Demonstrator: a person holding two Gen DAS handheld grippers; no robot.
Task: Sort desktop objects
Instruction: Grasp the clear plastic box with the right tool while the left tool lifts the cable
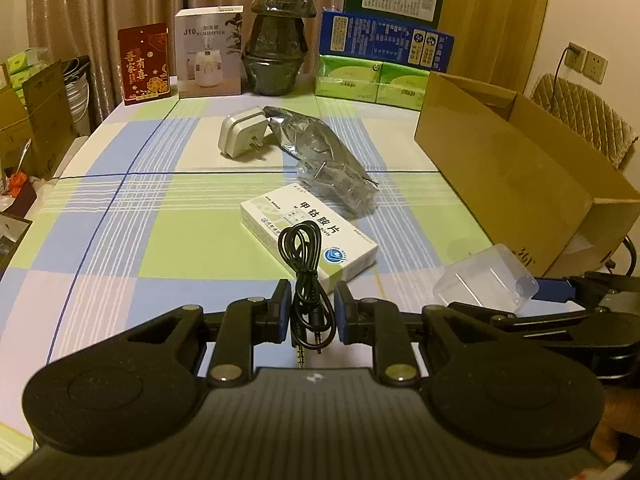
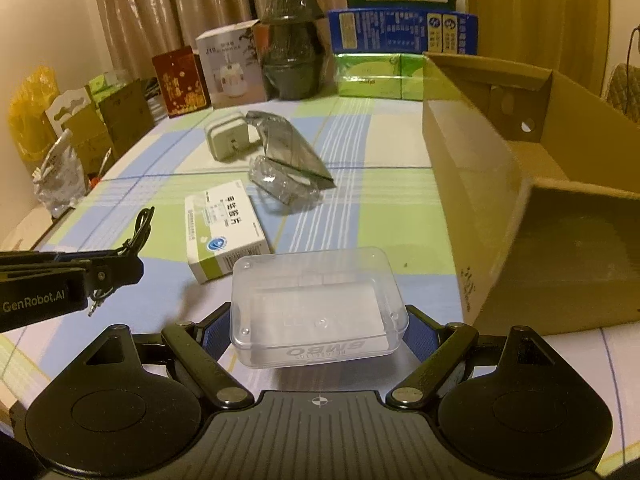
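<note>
Left gripper (image 1: pixel 311 312) is pinching a coiled black audio cable (image 1: pixel 306 264) in nearly closed jaws, above the checked worktop (image 1: pixel 120 248); right gripper (image 2: pixel 319 330) is holding a clear plastic box (image 2: pixel 316 304) in wide-spread jaws. Just beyond is lying a white medicine box (image 1: pixel 310 236), then crumpled clear wrapping (image 1: pixel 324 160) touching a white plug adapter (image 1: pixel 244 134). Open cardboard box (image 2: pixel 500 200) is sitting at right.

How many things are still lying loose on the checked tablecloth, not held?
3: a white medicine box nearest, a crinkled clear plastic bag behind it, and a white plug adapter beside the bag. The open cardboard box may hide more.
</note>
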